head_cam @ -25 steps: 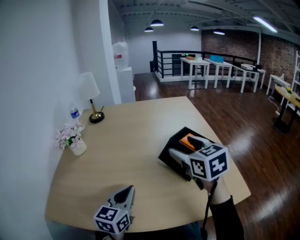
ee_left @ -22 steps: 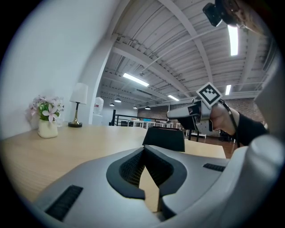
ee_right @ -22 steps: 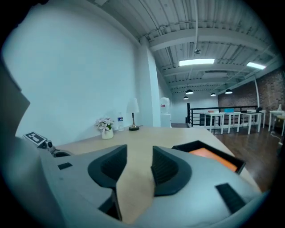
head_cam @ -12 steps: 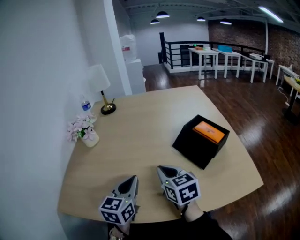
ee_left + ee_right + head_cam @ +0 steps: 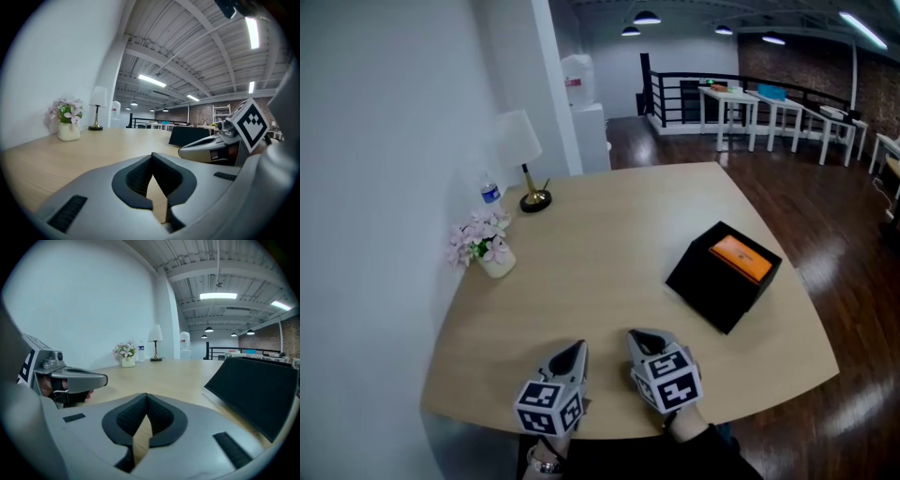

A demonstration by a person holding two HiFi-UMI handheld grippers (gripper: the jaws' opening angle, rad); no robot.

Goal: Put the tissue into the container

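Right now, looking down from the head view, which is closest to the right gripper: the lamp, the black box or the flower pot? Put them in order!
From the right gripper:
1. Black box: nearest, just ahead and to its right.
2. Flower pot: farther off, at the table's left edge by the wall.
3. Lamp: farthest, at the back left corner, behind the flower pot.

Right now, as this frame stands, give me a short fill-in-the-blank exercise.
The orange pack lies inside the ___ container.
The left tool and the right tool are both ___ and empty.
The white vase holds ___.
Missing words: black; shut; flowers.
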